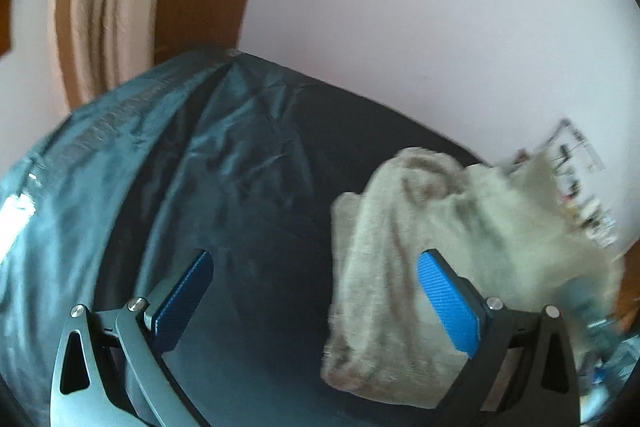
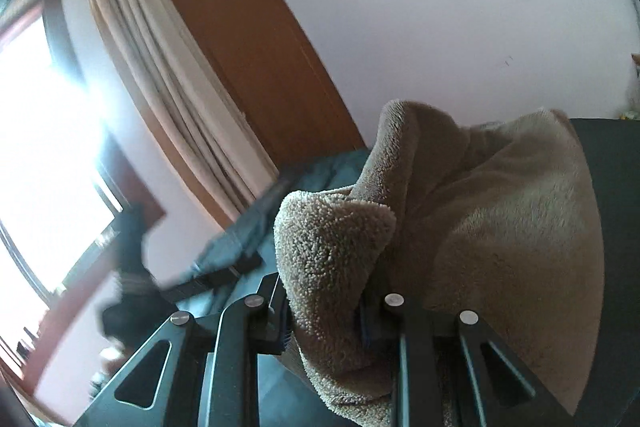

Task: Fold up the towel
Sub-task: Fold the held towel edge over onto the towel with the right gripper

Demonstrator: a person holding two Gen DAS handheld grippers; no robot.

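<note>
A beige fluffy towel [image 1: 420, 227] hangs crumpled above a dark teal cloth-covered surface [image 1: 248, 187], on the right of the left wrist view. My left gripper [image 1: 316, 291] is open, its blue pads [image 1: 448, 303] wide apart; the right pad lies against the towel's lower part and nothing is pinched. In the right wrist view the towel [image 2: 500, 227] fills the centre and right, bunched and lifted. My right gripper [image 2: 324, 311] is shut on a folded corner of it, and the cloth hides the fingertips.
A cream curtain [image 2: 160, 87] and a brown wooden panel [image 2: 248, 59] stand behind, next to a bright window [image 2: 48, 155]. A pale wall [image 1: 420, 7] backs the surface. Small blurred items [image 1: 580, 187] sit at the far right. A dark blurred object [image 2: 132, 267] is at the lower left.
</note>
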